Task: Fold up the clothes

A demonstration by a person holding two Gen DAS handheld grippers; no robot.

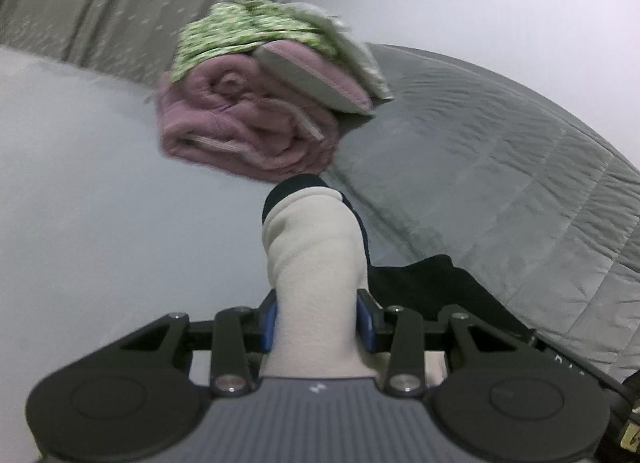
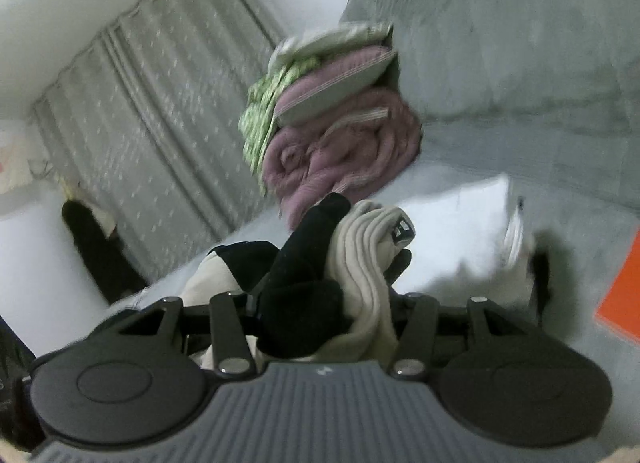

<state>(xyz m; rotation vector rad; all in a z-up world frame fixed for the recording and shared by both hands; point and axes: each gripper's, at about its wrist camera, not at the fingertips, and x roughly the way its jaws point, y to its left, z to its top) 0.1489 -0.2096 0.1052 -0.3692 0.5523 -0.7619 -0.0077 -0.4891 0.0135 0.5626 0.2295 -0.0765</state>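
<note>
Both claws pinch the same cream-and-black garment (image 1: pixel 316 259) above the bed (image 1: pixel 500 167): the left claw (image 1: pixel 318 321) clamps a cream fold, the right claw (image 2: pixel 326 317) a bunch of black and cream cloth. To fold well, I'd keep both grips firm and the cloth taut. Its held fold runs lengthwise from six toward twelve o'clock, pointing at the folded pile (image 1: pixel 256 119).

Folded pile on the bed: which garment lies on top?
The green patterned garment lies on top, draped over the thick rolled pink garment, which sits directly on the grey bedding.
</note>
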